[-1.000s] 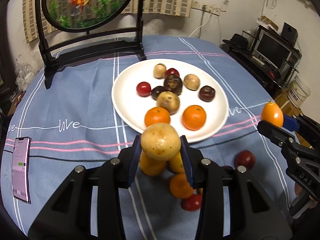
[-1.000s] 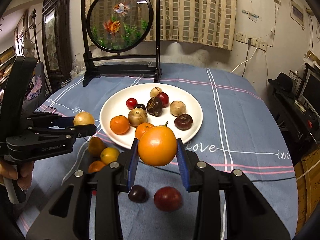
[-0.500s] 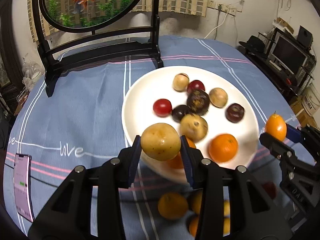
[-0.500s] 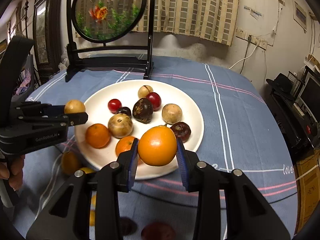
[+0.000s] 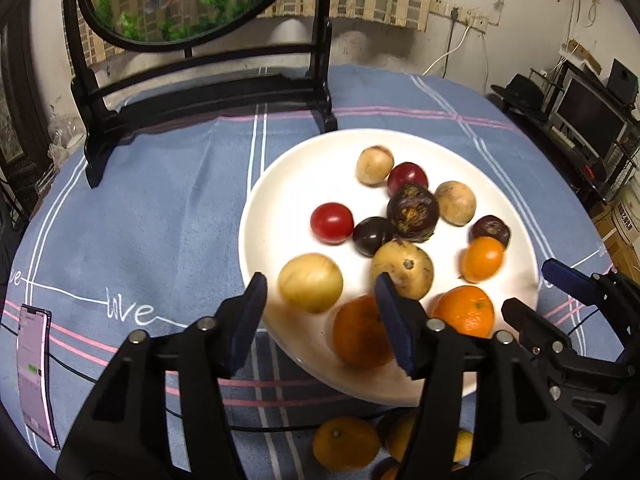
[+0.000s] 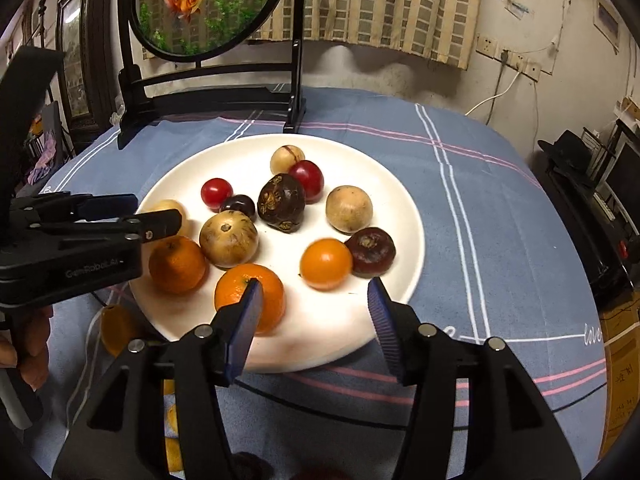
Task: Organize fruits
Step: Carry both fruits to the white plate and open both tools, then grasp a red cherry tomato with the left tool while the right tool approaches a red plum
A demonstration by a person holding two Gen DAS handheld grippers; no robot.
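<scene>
round fish tank (image 6: 208,4) stands behind white plate (image 6: 392,184); phone (image 5: 34,376) left.

From here I see the loose fruits (image 5: 346,444) on the cloth half hidden behind my left gripper (image 5: 320,320), the phone (image 5: 35,376) cut by the frame's edge, its screen unreadable.

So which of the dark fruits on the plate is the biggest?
The knobbly dark brown fruit in the middle of the white plate; it is larger and rougher than the small smooth one left of it and the one by the rim.
</scene>
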